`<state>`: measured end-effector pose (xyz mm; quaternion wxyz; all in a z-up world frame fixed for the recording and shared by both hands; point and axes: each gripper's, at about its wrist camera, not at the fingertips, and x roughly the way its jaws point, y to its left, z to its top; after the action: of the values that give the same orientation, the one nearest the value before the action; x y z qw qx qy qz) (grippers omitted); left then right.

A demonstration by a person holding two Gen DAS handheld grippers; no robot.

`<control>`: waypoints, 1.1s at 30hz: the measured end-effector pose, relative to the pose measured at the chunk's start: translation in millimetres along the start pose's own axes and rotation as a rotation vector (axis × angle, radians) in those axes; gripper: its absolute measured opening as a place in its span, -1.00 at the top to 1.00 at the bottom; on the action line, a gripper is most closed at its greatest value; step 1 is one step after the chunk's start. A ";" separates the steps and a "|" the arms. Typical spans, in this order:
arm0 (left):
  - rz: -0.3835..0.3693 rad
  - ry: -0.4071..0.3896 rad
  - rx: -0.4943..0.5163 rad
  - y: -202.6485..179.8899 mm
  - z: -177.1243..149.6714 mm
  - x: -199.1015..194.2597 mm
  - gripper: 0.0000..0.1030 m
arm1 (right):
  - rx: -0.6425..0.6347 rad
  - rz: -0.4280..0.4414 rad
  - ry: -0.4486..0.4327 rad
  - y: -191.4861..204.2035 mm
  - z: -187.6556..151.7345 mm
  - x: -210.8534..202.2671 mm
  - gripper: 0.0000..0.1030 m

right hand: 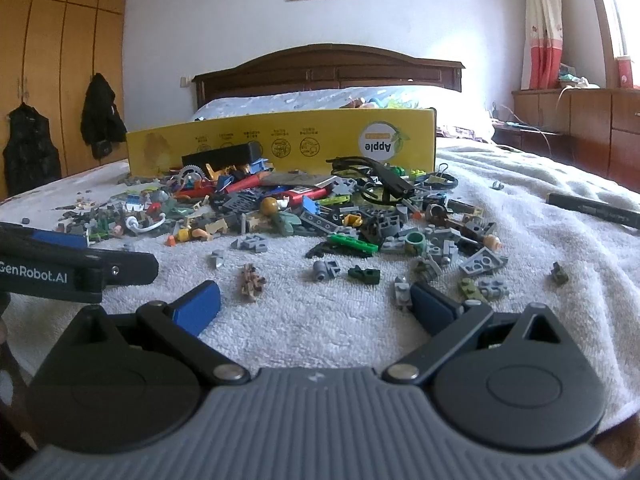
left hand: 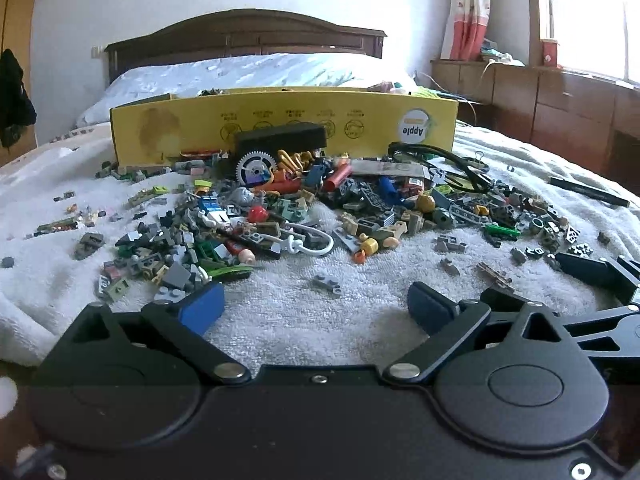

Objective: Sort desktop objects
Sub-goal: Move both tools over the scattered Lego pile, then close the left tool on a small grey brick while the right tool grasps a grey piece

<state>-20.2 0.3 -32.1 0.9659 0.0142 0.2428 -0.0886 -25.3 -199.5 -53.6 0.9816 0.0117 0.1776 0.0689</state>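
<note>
Hazard: your left gripper (left hand: 314, 308) and right gripper (right hand: 316, 306), both spread and empty, face the brick pile (left hand: 280, 216); crowded, apparently interlocked pieces risk double picks.

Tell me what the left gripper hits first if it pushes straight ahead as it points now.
Probably the small grey brick lying alone on the white towel, just ahead of the open left gripper. Depth is unclear; it may meet towel first.
</note>
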 end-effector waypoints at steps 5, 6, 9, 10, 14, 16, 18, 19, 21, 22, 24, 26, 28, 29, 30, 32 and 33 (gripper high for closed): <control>-0.007 -0.018 0.002 -0.9 -1.3 -3.2 -0.72 | -0.014 -0.004 -0.044 1.1 -8.7 -7.8 -1.00; -0.017 -0.016 -0.005 -0.3 -1.7 -2.9 -0.72 | -0.013 -0.007 -0.050 1.5 -9.5 -9.1 -1.00; -0.040 -0.032 -0.013 0.5 -1.0 -6.2 -0.64 | -0.017 -0.010 -0.055 2.2 -10.2 -11.8 -1.00; -0.048 -0.039 -0.011 0.1 -0.1 -7.8 -0.60 | -0.022 -0.009 -0.051 2.0 -9.7 -12.1 -1.00; -0.070 -0.067 0.007 -4.5 1.4 -13.1 -0.57 | -0.039 -0.001 -0.035 2.5 -6.6 -11.6 -1.00; -0.072 -0.071 0.020 -7.3 0.8 -14.4 -0.57 | -0.043 0.003 -0.041 2.2 -8.6 -12.9 -1.00; -0.081 -0.068 0.023 -10.0 1.6 -15.6 -0.56 | -0.044 0.005 -0.051 2.1 -10.4 -13.4 -1.00; -0.091 -0.068 0.019 -11.2 2.1 -16.3 -0.56 | -0.043 0.006 -0.055 2.1 -11.0 -13.7 -1.00; -0.126 -0.071 0.017 -14.6 4.2 -18.9 -0.56 | -0.041 0.012 -0.056 1.4 -11.5 -14.4 -1.00; -0.145 -0.073 0.020 -16.8 5.3 -20.1 -0.56 | -0.042 0.016 -0.054 0.6 -10.9 -15.2 -1.00; -0.186 -0.079 0.039 -23.6 7.7 -22.1 -0.60 | -0.028 0.026 -0.050 -2.1 -8.7 -19.2 -1.00; -0.220 -0.076 0.064 -31.5 8.6 -23.6 -0.62 | -0.039 0.037 -0.049 -5.0 -5.5 -25.4 -1.00; -0.244 -0.080 0.094 -41.0 8.8 -23.3 -0.62 | -0.076 0.038 -0.054 -8.9 -4.4 -34.0 -1.00; -0.251 -0.079 0.111 -45.6 8.8 -22.5 -0.62 | -0.087 0.040 -0.049 -11.7 -4.5 -37.2 -1.00; -0.254 -0.079 0.123 -49.7 8.4 -21.0 -0.62 | -0.089 0.047 -0.040 -15.7 -5.1 -40.0 -1.00; -0.275 -0.079 0.133 -55.5 7.1 -20.8 -0.55 | -0.074 0.059 -0.021 -24.5 -7.8 -44.8 -1.00; -0.298 -0.071 0.138 -58.8 6.6 -20.3 -0.51 | -0.065 0.064 -0.021 -28.5 -9.4 -47.3 -1.00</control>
<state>-45.2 -54.8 -15.8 0.9468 0.0413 0.2011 -0.2478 -68.7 -234.3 -47.3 0.9806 -0.0140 0.1644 0.1059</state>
